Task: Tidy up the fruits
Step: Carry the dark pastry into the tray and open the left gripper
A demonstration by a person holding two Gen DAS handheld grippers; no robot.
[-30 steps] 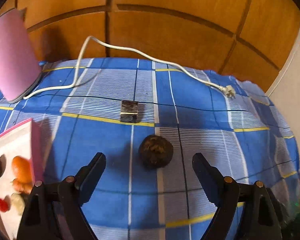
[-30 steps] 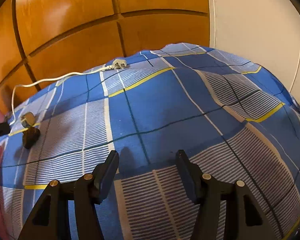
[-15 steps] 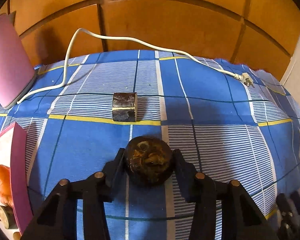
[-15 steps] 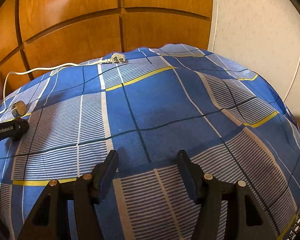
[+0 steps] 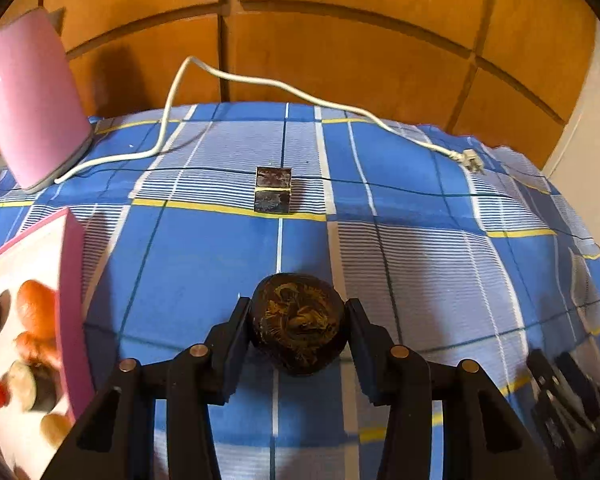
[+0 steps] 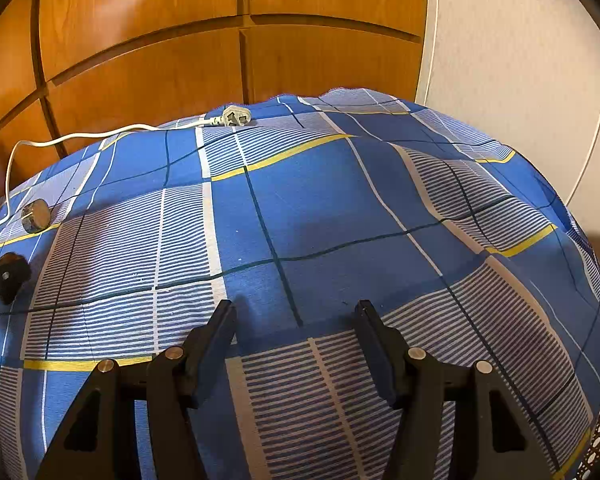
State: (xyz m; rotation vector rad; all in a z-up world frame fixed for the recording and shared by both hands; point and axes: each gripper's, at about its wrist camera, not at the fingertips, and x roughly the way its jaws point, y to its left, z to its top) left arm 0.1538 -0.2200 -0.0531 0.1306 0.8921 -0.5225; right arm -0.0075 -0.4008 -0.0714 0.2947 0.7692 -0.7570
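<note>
My left gripper (image 5: 298, 320) is shut on a dark brown round fruit (image 5: 298, 322) with yellowish marks and holds it just above the blue checked cloth (image 5: 420, 260). A dark cylindrical piece (image 5: 273, 195) with a yellow band lies further back on the cloth; it also shows in the right wrist view (image 6: 35, 216). A pink-rimmed white tray (image 5: 66, 300) at the left holds orange, red and dark fruits. My right gripper (image 6: 296, 320) is open and empty over the cloth. The left gripper with the fruit shows at the left edge of the right wrist view (image 6: 4, 280).
A pink appliance (image 5: 32, 100) stands at the back left, its white cord (image 5: 300, 92) running across to a plug (image 5: 472, 158). Wooden panels stand behind the table. A white wall is at the right. The cloth drops off at the right edge.
My left gripper moved forward around the dark round fruit, shut on it and lifted it slightly. The right gripper stayed open and turned a little.
</note>
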